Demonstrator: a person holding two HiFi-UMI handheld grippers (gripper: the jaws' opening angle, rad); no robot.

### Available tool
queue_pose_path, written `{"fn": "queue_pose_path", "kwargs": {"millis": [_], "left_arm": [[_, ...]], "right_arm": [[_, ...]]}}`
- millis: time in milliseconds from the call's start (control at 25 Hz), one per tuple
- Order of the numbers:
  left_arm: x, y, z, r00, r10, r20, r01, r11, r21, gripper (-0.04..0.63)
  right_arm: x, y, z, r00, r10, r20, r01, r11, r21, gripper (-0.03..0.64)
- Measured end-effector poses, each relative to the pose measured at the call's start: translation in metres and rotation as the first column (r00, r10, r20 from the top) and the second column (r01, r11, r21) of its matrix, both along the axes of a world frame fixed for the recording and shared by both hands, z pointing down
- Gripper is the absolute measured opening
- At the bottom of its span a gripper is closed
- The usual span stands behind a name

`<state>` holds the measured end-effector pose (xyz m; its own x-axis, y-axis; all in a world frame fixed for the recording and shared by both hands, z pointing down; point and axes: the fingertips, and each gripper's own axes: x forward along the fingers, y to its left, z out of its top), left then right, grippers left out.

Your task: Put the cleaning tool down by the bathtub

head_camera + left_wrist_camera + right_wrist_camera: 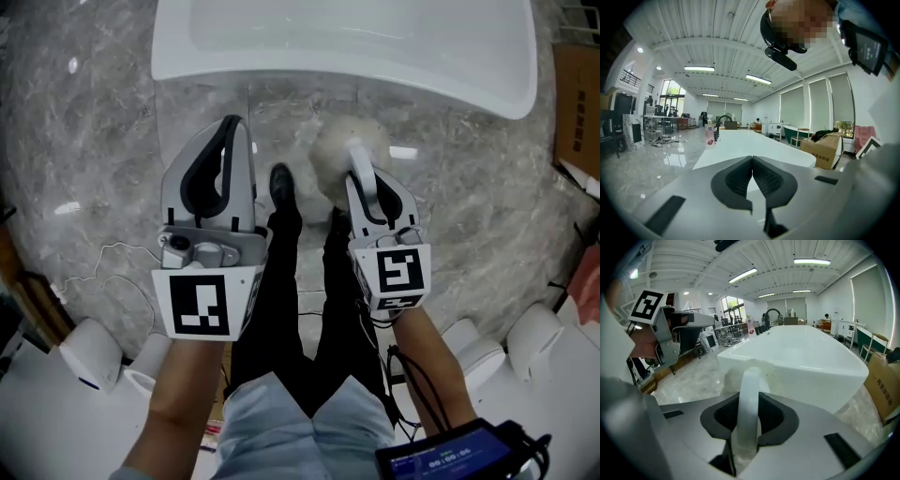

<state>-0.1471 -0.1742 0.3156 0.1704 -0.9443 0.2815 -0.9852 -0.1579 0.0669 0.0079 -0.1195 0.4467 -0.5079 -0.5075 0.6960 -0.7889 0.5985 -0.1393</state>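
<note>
The cleaning tool is a pale round scrubber head (345, 153) on a white curved handle (749, 408). My right gripper (364, 183) is shut on that handle, and the head hangs over the marble floor just in front of the white bathtub (375, 47). In the right gripper view the handle runs up between the dark pads toward the fuzzy head (736, 376), with the bathtub (806, 357) right behind it. My left gripper (234, 131) is held beside it at the left, jaws shut with nothing in them; its pads (740, 176) meet in the left gripper view.
The person's legs and dark shoes (281, 187) stand between the grippers. A cardboard box (577, 112) sits right of the tub. White fixtures (89, 352) stand at both lower corners. A soap bottle (709, 133) and a black faucet (723, 122) are at the tub's far end.
</note>
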Motion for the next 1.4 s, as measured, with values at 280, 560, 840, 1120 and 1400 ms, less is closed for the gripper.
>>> {"fn": "queue_pose_path", "kwargs": {"millis": [280, 560, 840, 1120, 1400], "left_arm": [[-0.004, -0.010, 0.052, 1.000, 0.002, 0.002, -0.002, 1.000, 0.015, 0.017], [-0.004, -0.009, 0.106, 1.000, -0.018, -0.016, 0.018, 1.000, -0.024, 0.017], [0.008, -0.006, 0.151, 1.000, -0.009, -0.021, 0.008, 0.999, -0.040, 0.017], [0.016, -0.002, 0.189, 1.000, 0.001, -0.013, -0.001, 0.999, -0.045, 0.017], [0.021, 0.000, 0.224, 1.000, 0.009, -0.007, -0.009, 0.998, -0.057, 0.017]], "right_arm": [[-0.009, 0.000, 0.058, 1.000, -0.029, -0.013, 0.028, 0.999, -0.035, 0.097], [0.002, -0.001, 0.117, 0.999, -0.004, -0.043, 0.002, 0.999, -0.053, 0.097], [0.011, 0.001, 0.166, 0.999, 0.012, -0.049, -0.015, 0.998, -0.068, 0.097], [0.015, 0.002, 0.207, 0.999, 0.009, -0.047, -0.012, 0.997, -0.072, 0.097], [0.019, -0.014, 0.241, 0.999, 0.021, -0.044, -0.024, 0.998, -0.060, 0.097]]}}
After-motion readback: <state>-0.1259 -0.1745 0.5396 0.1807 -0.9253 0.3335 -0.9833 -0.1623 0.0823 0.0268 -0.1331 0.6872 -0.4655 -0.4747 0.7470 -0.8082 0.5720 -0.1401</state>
